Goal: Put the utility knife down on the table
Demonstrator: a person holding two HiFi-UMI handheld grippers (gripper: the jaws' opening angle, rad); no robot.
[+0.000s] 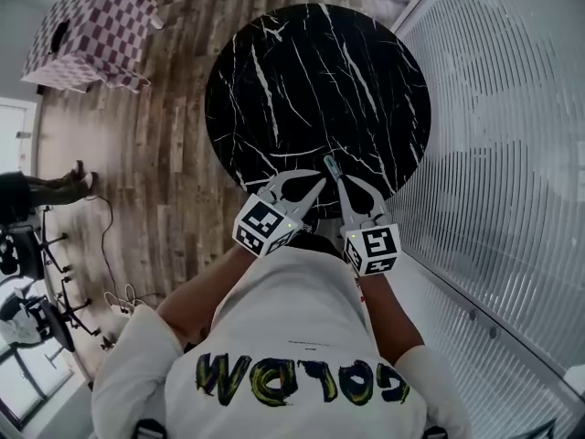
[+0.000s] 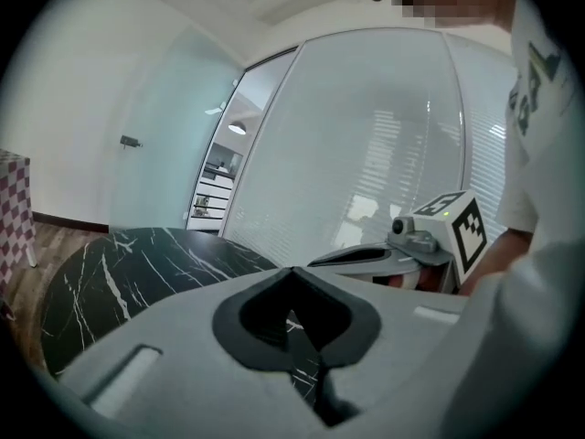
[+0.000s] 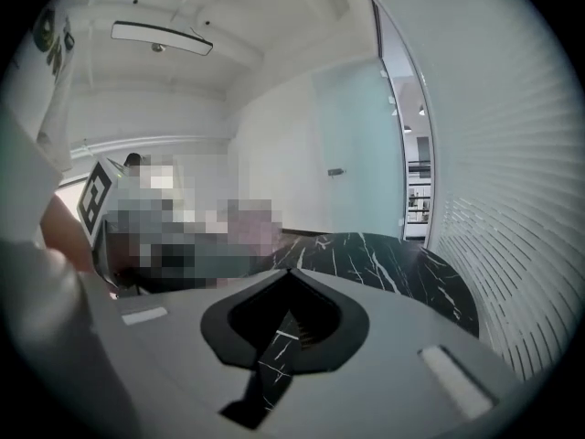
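The utility knife (image 1: 330, 165), a small grey-green bar, lies on the round black marble table (image 1: 320, 80) near its near edge. Its near end is hidden behind my right gripper (image 1: 340, 180). Both grippers are held up above the table's near edge, tips close together. The left gripper (image 1: 319, 183) has its jaws meeting at the tip with nothing in them. The right gripper's jaws are closed too and hold nothing. In the right gripper view a ribbed bit that may be the knife (image 3: 304, 331) shows through the gap behind the tips, over the table (image 3: 393, 254).
A box draped in checked cloth (image 1: 91, 30) stands on the wooden floor (image 1: 155, 163) at the far left. A white slatted wall (image 1: 494, 154) runs along the table's right side. Office chairs and cables (image 1: 37, 291) crowd the left edge, near a person's legs (image 1: 50, 186).
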